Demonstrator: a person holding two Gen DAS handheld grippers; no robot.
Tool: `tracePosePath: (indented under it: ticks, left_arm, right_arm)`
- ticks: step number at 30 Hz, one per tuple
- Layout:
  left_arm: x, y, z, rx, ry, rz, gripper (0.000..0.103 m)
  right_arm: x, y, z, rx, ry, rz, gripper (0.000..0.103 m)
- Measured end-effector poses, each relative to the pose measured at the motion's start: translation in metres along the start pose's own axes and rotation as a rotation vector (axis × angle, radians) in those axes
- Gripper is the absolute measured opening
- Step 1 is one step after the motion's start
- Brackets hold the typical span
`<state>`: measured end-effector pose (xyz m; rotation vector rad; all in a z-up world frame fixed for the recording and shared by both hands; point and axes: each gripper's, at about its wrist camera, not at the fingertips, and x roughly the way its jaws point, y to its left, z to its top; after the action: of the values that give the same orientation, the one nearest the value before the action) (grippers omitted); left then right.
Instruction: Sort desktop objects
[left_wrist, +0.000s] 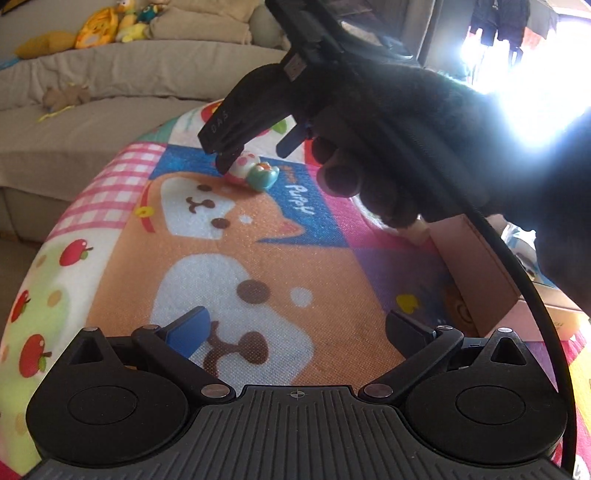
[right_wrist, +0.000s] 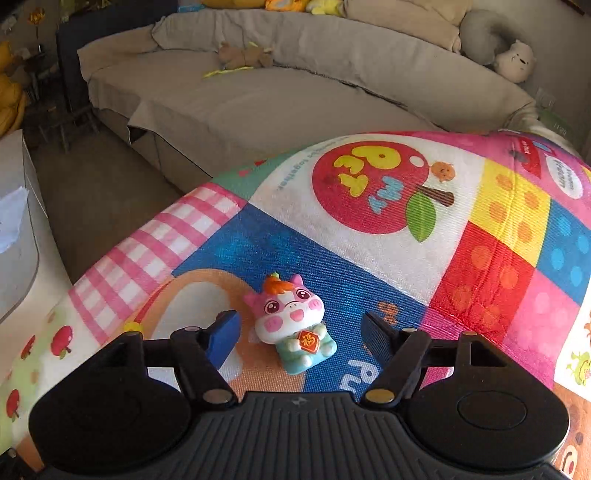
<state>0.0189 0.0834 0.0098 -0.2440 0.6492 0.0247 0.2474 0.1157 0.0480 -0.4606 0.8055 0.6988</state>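
The toy figurine (right_wrist: 293, 325), a small pink-faced cow in a teal outfit, lies on its back on the colourful cartoon-print cloth (right_wrist: 369, 229) that covers the table, between the right gripper's (right_wrist: 301, 332) two fingers and touching neither pad. That gripper's jaws stand apart, with the blue pad (right_wrist: 223, 338) just left of the figurine. The left gripper (left_wrist: 295, 332) hangs over bare cloth nearer the camera, jaws apart and empty, well short of the figurine.

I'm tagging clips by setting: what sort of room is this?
Most likely a home living room: a long beige sofa with plush toys behind a table under a children's cartoon cloth.
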Motion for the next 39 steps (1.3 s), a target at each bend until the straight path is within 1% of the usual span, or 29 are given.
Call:
tracePosePath:
  ticks: [1,2,4,7,9,11,12,13,14,15,17,18,19,20,21,22,24,26,27,28,30,32,35,37,39]
  left_arm:
    - [0.000,0.001,0.000,-0.004,-0.001,-0.003,0.103]
    - [-0.001,0.002,0.000,-0.009,-0.003,-0.007,0.103]
    - [-0.001,0.003,0.000,-0.014,-0.005,-0.012,0.103]
    - [-0.001,0.003,0.000,-0.016,-0.007,-0.015,0.103]
    - [0.000,0.004,0.001,-0.020,-0.009,-0.019,0.103]
    - [-0.001,0.004,0.000,-0.020,-0.011,-0.021,0.103]
    - [0.000,0.004,0.000,-0.018,-0.012,-0.021,0.103]
    - [-0.001,0.003,0.000,-0.015,-0.012,-0.020,0.103]
    - [-0.001,0.003,0.000,-0.012,-0.012,-0.019,0.103]
    - [-0.001,0.002,0.000,-0.009,-0.012,-0.017,0.103]
    - [0.000,0.002,-0.001,-0.006,-0.012,-0.015,0.103]
    - [-0.001,0.002,-0.001,-0.007,-0.012,-0.015,0.103]
    - [-0.001,0.002,-0.001,-0.006,-0.011,-0.015,0.103]
    - [-0.001,0.002,-0.001,-0.007,-0.011,-0.016,0.103]
    - [-0.001,0.002,0.000,-0.008,-0.010,-0.016,0.103]
    - [-0.001,0.003,0.000,-0.009,-0.010,-0.017,0.103]
    - [-0.001,0.004,0.000,-0.013,-0.009,-0.019,0.103]
    - [-0.002,0.004,-0.001,-0.016,-0.009,-0.022,0.103]
    - [-0.002,0.004,-0.001,-0.018,-0.009,-0.024,0.103]
    - [-0.002,0.005,0.000,-0.020,-0.010,-0.026,0.103]
    - [-0.001,0.006,0.000,-0.023,-0.010,-0.028,0.103]
    - [-0.001,0.006,0.000,-0.024,-0.009,-0.028,0.103]
    - [-0.001,0.005,0.000,-0.023,-0.008,-0.027,0.103]
    - [-0.001,0.005,0.000,-0.021,-0.007,-0.025,0.103]
    - [0.000,0.004,0.000,-0.018,-0.006,-0.022,0.103]
  right_arm:
    - [0.006,0.000,0.001,0.010,0.009,0.008,0.062]
    - [0.010,-0.001,0.002,0.018,0.027,0.023,0.048]
    - [0.006,-0.004,-0.001,0.032,0.025,0.039,0.047]
    - [-0.015,-0.012,-0.016,0.084,0.052,0.133,0.045]
    - [-0.041,-0.012,-0.033,0.076,0.077,0.199,0.045]
    - [-0.070,-0.011,-0.052,0.054,0.117,0.266,0.049]
    - [-0.085,-0.013,-0.060,0.052,0.126,0.284,0.053]
    - [-0.098,-0.016,-0.065,0.050,0.118,0.283,0.064]
    - [-0.112,-0.020,-0.069,0.041,0.097,0.256,0.064]
    - [-0.122,-0.025,-0.071,0.034,0.081,0.210,0.064]
    - [-0.128,-0.035,-0.070,0.024,0.077,0.087,0.064]
    - [-0.124,-0.042,-0.071,0.013,0.097,-0.010,0.064]
    - [-0.117,-0.047,-0.072,0.001,0.116,-0.076,0.062]
    - [-0.108,-0.053,-0.074,-0.005,0.139,-0.121,0.055]
    - [-0.099,-0.059,-0.077,-0.007,0.164,-0.152,0.052]
    - [-0.090,-0.063,-0.079,-0.004,0.181,-0.179,0.047]
    - [-0.073,-0.071,-0.082,0.002,0.208,-0.208,0.044]
    - [-0.059,-0.075,-0.083,0.005,0.238,-0.233,0.035]
    - [-0.053,-0.077,-0.084,0.010,0.253,-0.233,0.032]
    - [-0.049,-0.077,-0.084,0.017,0.268,-0.224,0.025]
    - [-0.051,-0.076,-0.086,0.023,0.258,-0.217,0.025]
    - [-0.066,-0.070,-0.088,0.019,0.203,-0.190,0.025]
    - [-0.107,-0.058,-0.093,0.041,0.111,-0.113,0.025]
    - [-0.142,-0.048,-0.103,0.058,0.037,-0.052,0.025]
    - [-0.175,-0.041,-0.119,0.076,-0.025,-0.010,0.025]
